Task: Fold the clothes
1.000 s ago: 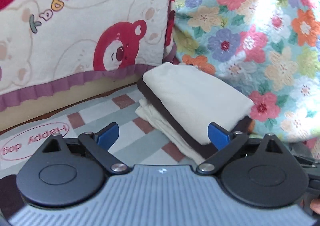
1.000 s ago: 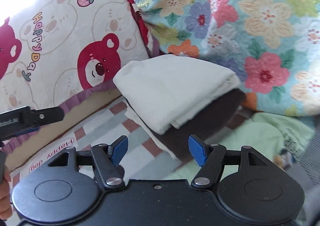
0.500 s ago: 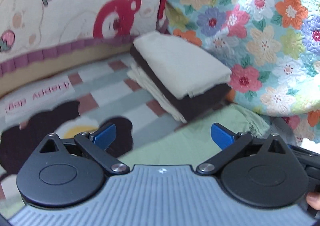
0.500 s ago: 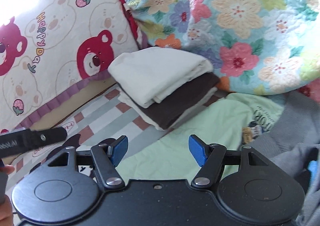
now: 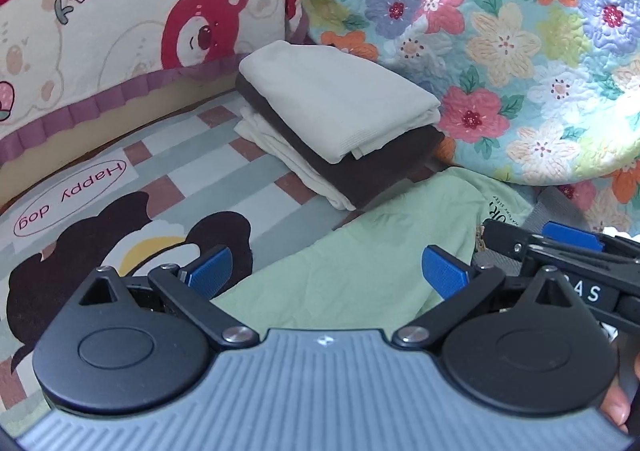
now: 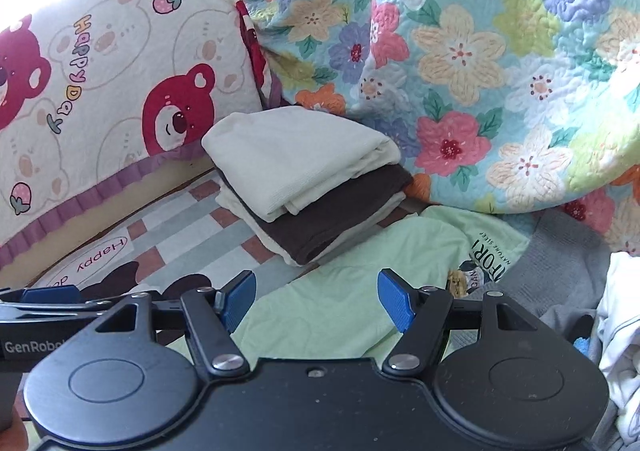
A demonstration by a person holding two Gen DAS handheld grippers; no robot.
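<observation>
A stack of folded clothes (image 5: 336,119) (image 6: 296,167), cream on top, dark brown under it and off-white at the bottom, rests on the bed by the bear pillow. A pale green garment (image 5: 360,263) (image 6: 360,279) with printed lettering lies spread out in front of the stack. My left gripper (image 5: 326,271) hovers open over the green garment's near part, holding nothing. My right gripper (image 6: 316,297) is also open and empty above the same garment. Each gripper shows at the edge of the other's view.
A bear-print pillow (image 6: 112,91) stands at the back left and a floral quilt (image 6: 480,51) is heaped at the back right. A grey garment (image 6: 560,263) and white clothes (image 6: 620,331) lie at the right. The bed sheet (image 5: 120,203) carries a cartoon dog print.
Both grippers have drawn back from the folded stack toward me, so the stack looks farther off and the green garment has come into view beneath them. Both stayed open.
</observation>
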